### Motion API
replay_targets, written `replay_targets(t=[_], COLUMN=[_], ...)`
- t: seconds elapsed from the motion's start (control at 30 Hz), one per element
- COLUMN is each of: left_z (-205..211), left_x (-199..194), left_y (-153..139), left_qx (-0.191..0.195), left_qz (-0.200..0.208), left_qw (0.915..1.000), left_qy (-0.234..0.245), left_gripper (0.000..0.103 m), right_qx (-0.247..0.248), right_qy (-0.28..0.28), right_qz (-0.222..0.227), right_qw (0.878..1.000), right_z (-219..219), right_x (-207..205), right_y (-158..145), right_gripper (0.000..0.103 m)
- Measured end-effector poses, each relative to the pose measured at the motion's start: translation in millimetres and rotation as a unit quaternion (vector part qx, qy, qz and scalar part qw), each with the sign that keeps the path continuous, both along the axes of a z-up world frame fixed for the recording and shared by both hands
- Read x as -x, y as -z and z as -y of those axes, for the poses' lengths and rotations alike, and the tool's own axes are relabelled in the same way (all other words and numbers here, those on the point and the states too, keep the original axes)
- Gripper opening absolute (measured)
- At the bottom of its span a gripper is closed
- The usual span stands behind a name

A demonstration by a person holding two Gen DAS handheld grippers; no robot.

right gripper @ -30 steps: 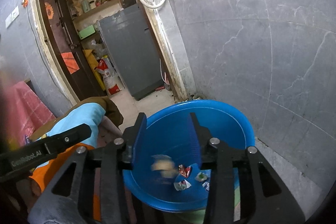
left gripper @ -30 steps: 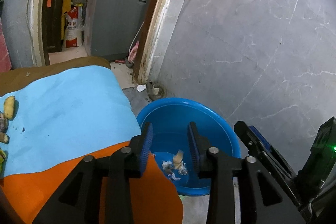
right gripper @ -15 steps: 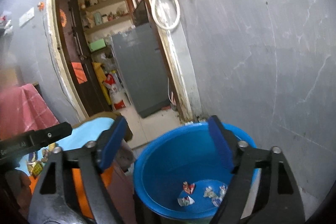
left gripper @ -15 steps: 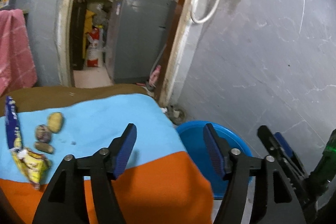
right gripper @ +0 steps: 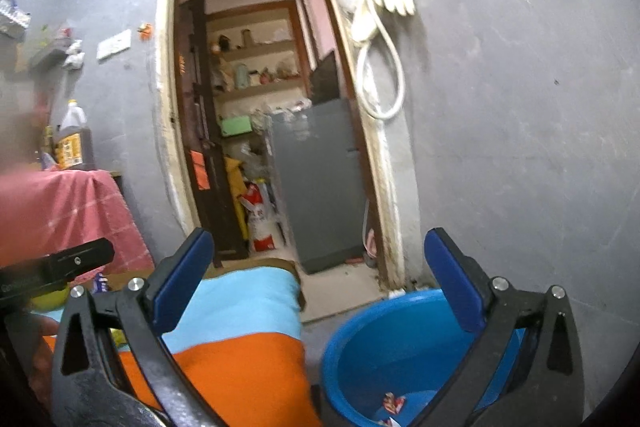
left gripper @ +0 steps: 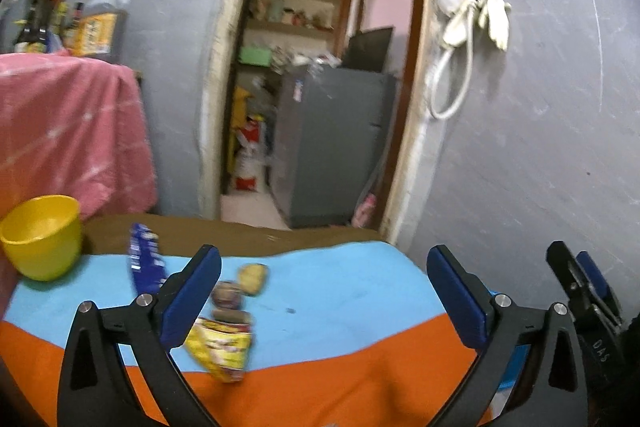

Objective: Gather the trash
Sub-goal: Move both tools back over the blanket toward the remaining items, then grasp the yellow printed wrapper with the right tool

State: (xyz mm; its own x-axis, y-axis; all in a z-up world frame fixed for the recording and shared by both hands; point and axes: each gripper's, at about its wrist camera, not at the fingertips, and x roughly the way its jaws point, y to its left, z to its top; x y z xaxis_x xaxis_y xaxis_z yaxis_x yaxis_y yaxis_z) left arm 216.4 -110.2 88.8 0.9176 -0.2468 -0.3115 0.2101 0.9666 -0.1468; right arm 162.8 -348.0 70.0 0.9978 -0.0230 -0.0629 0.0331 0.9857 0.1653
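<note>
Left wrist view: left gripper [left gripper: 324, 291], black frame with blue pads, jaws opening and by now spread very wide, nothing between them. Just beyond, on the blue-and-orange cloth-covered table [left gripper: 360, 311], the litter: crumpled yellow snack wrapper [left gripper: 220, 349] nearest, at the left pad; behind it a small brown lump [left gripper: 232, 315], a round purplish scrap [left gripper: 226, 294] and a pale yellowish lump [left gripper: 252, 277], close-set, blurred, material unclear. Long blue foil packet [left gripper: 144, 263] farther left; yellow plastic cup [left gripper: 42, 237] at the far left corner, probably not trash. Right wrist view: right gripper [right gripper: 318, 283], same build, fully spread and empty, aimed level at the doorway. Below it, off the table's end, round blue plastic basin [right gripper: 400, 355] on the floor, a few red-and-white wrapper scraps [right gripper: 394, 403] at its bottom. Step in hand, as judged: both tools empty, heading for a fresh pick. Next move calls for dipping the left gripper onto the yellow wrapper, bracketing it, closing gently, then carrying it to the basin; wrapper is thin and flat, likely to slip.
</note>
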Motion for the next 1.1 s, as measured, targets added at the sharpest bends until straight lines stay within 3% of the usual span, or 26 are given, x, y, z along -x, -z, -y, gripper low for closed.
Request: replay_targets(t=[0.33, 0.57, 0.8, 1.1], left_z=[-69, -107, -137, -160], left_x=[25, 41, 41, 26], left_y=[2, 11, 28, 49], left_qx=[-0.007, -0.034, -0.059, -0.047], left_qz=[0.039, 0.049, 0.023, -0.045], left_qw=[0.9961, 0.9919, 0.9892, 0.9877], left_qy=[-0.079, -0.112, -0.132, -0.142], left_gripper=[0.101, 0.101, 0.101, 0.101], right_qx=[0.036, 0.059, 0.106, 0.146], right_qy=[-0.046, -0.092, -0.150, -0.216], right_qz=[0.064, 0.064, 0.015, -0.119], right_qw=[0.996, 0.992, 0.983, 0.958], right_z=[-61, -98, -137, -175], right_x=[13, 13, -2, -43], right_y=[-11, -10, 0, 27], right_gripper=[0.103, 0.103, 0.103, 0.103])
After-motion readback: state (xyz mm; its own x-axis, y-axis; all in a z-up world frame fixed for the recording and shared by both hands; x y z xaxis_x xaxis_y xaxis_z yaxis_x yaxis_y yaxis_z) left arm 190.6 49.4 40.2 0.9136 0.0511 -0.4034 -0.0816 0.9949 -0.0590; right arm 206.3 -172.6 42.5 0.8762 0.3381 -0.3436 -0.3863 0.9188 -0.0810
